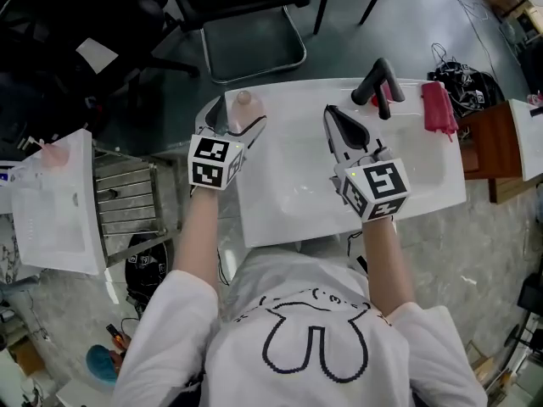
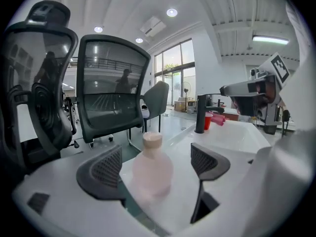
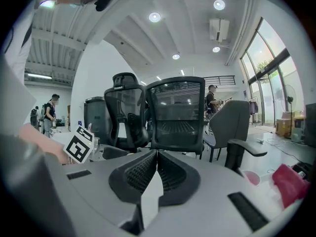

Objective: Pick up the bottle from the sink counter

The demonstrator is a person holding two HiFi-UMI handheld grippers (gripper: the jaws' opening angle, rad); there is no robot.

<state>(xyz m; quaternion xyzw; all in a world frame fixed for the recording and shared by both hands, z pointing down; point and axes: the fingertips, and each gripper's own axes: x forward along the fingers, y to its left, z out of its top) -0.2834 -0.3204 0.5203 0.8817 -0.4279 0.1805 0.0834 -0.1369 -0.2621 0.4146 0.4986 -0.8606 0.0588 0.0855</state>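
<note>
A pale pink bottle [image 1: 244,102] with a beige cap stands upright on the far left corner of the white sink counter [image 1: 280,219]. My left gripper [image 1: 240,119] is open, one jaw on each side of the bottle. In the left gripper view the bottle [image 2: 150,171] sits between the two dark pads [image 2: 101,172], with a gap on its right side. My right gripper [image 1: 331,113] is shut on nothing and hovers over the basin. In the right gripper view its pads [image 3: 143,174] are pressed together.
A black faucet [image 1: 378,80] rises at the counter's far edge, with a red cup [image 1: 376,103] and a pink cloth [image 1: 439,107] beside it. Black office chairs [image 1: 254,24] stand beyond the counter. A metal rack [image 1: 127,202] is at the left, a wooden table [image 1: 496,142] at the right.
</note>
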